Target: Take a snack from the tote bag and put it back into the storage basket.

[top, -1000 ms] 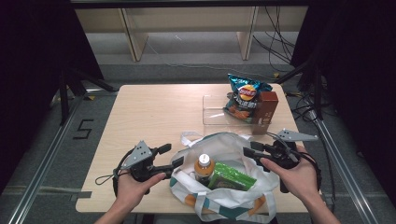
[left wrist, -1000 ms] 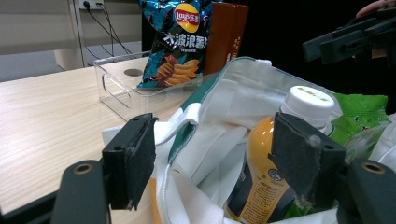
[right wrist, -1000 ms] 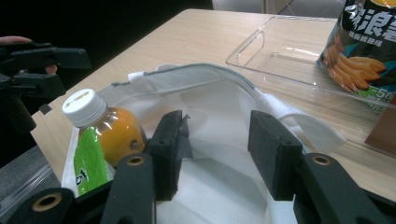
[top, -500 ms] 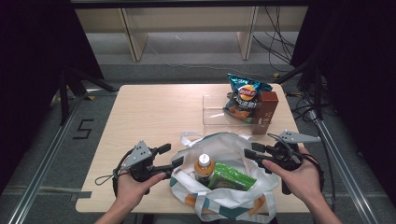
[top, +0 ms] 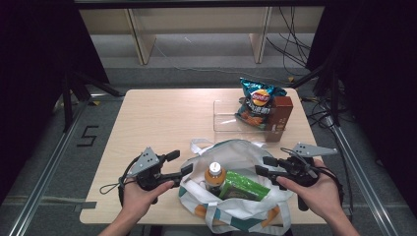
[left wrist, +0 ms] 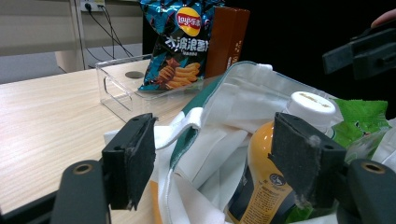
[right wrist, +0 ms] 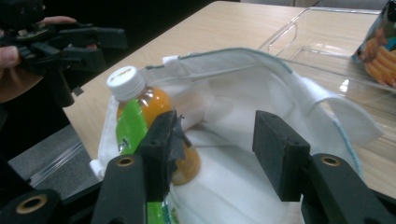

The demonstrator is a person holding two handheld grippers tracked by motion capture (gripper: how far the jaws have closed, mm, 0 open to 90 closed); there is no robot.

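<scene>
A white tote bag (top: 236, 150) with green trim lies open at the table's front middle. In it stand an orange juice bottle (top: 215, 174) with a white cap and a green packet (top: 244, 186). My left gripper (top: 181, 163) is open at the bag's left rim, and the rim fabric (left wrist: 205, 116) lies loose between its jaws, with the bottle (left wrist: 259, 158) just behind. My right gripper (top: 262, 165) is over the bag's right rim. Its jaws have just been opening and stand apart above the bag's mouth (right wrist: 243, 58), pinching nothing. The bottle (right wrist: 140, 102) shows behind its left jaw.
A clear plastic tray (top: 227, 120) sits behind the bag, with a chips bag (top: 256, 101) and a brown box (top: 279, 118) at its right end. Bare tabletop (top: 162, 118) spreads to the left and back. The table's front edge runs just below the bag.
The right gripper's jaws have parted a little wider. Both hands, the bag and its contents stay almost where they were.
</scene>
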